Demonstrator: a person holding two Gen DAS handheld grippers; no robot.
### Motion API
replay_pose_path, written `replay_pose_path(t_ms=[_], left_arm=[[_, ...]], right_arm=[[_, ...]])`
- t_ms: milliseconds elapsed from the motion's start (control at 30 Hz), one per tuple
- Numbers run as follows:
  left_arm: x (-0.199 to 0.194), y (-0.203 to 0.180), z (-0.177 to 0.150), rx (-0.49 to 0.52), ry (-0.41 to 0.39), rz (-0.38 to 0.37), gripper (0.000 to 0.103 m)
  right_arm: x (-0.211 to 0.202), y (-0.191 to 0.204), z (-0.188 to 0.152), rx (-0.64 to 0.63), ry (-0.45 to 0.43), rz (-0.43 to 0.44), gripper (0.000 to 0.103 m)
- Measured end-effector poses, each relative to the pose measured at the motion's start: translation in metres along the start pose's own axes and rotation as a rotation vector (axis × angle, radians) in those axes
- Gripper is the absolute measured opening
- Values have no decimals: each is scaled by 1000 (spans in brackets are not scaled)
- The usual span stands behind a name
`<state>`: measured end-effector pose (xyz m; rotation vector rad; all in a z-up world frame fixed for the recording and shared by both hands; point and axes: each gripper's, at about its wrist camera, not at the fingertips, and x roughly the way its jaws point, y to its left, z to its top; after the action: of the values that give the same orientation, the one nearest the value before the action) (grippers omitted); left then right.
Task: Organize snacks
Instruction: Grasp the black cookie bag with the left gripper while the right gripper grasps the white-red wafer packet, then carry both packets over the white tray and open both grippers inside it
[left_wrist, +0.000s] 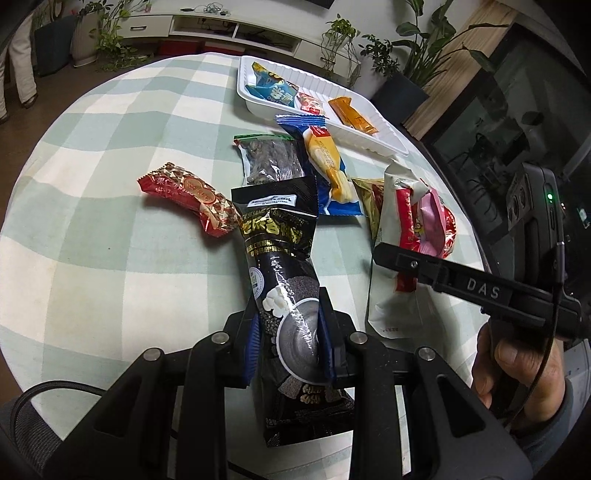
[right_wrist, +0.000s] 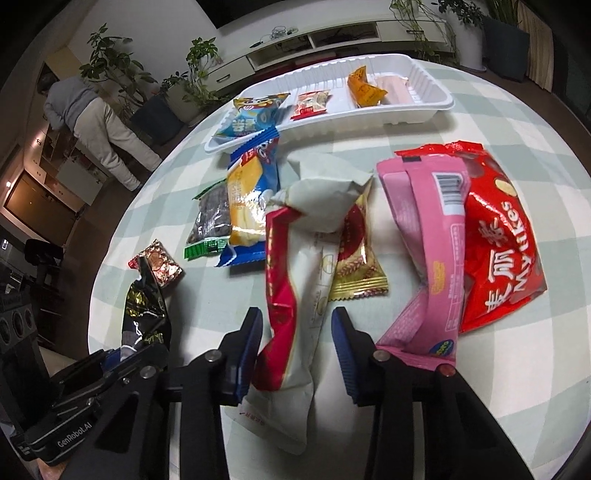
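My left gripper (left_wrist: 290, 338) is shut on a long black sesame snack packet (left_wrist: 280, 266), held above the checked tablecloth; the packet also shows in the right wrist view (right_wrist: 146, 306). My right gripper (right_wrist: 297, 350) is open, its fingers on either side of a white-and-red packet (right_wrist: 299, 295) lying on the table, which also shows in the left wrist view (left_wrist: 399, 236). A white tray (left_wrist: 314, 79) at the far side holds a blue bag (left_wrist: 273, 88), a small red packet (left_wrist: 310, 103) and an orange packet (left_wrist: 351, 114). Loose snacks lie between the tray and the grippers.
On the table lie a red foil packet (left_wrist: 188, 199), a dark seed bag (left_wrist: 269, 158), a blue-yellow cake packet (left_wrist: 325, 162), a gold packet (right_wrist: 358, 254), a pink packet (right_wrist: 432, 251) and a red Mylikes bag (right_wrist: 506, 236). Potted plants and a white cabinet stand beyond.
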<state>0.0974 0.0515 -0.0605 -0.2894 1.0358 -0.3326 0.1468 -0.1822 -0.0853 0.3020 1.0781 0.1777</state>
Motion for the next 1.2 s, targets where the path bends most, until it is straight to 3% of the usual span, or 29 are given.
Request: replay_pose_path(t_ms=[133,967,1200], left_arm=[[2,1,0,0,2,-5,25],[-10,-10,-2,8,-16,-97,25],[-21,-8,18,-5,-38,-127,25]], right_arm=[[2,-5,2,17,9,28,22],[-35,-16,-20,79,-58,194,19],[-63,-38,-7,119,-127,211,19]])
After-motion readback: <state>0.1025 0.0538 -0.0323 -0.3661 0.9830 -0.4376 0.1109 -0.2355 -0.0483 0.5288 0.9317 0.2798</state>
